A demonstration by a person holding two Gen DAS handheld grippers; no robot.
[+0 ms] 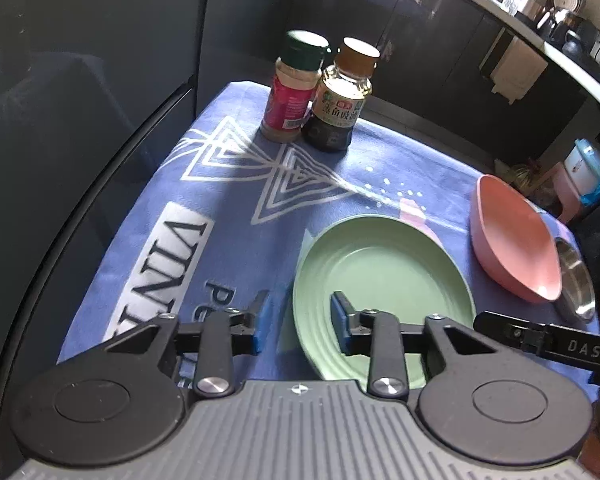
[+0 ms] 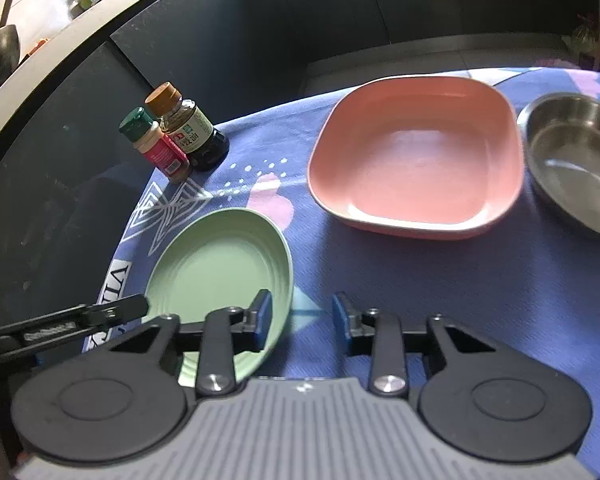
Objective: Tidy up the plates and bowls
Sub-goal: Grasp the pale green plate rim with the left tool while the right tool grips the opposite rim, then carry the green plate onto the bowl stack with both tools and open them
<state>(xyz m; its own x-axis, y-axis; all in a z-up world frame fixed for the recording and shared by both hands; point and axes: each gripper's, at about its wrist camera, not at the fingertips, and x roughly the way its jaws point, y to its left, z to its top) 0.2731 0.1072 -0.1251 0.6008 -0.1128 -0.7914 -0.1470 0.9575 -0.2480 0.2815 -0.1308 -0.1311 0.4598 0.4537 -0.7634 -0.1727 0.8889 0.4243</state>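
A round green plate (image 1: 380,280) lies on the blue cloth; it also shows in the right wrist view (image 2: 220,272). A square pink plate (image 1: 516,236) sits to its right, larger in the right wrist view (image 2: 416,152). A steel bowl (image 1: 576,280) stands beyond the pink plate, also in the right wrist view (image 2: 576,160). My left gripper (image 1: 300,320) is open, its jaws astride the green plate's left rim. My right gripper (image 2: 300,320) is open, its left finger over the green plate's right rim, its right finger over bare cloth.
Two seasoning bottles, one with a green cap (image 1: 292,92) and one with a brown cap (image 1: 340,100), stand at the table's far edge. The blue cloth (image 1: 228,208) covers the small table. Dark cabinets surround it closely on the left and behind.
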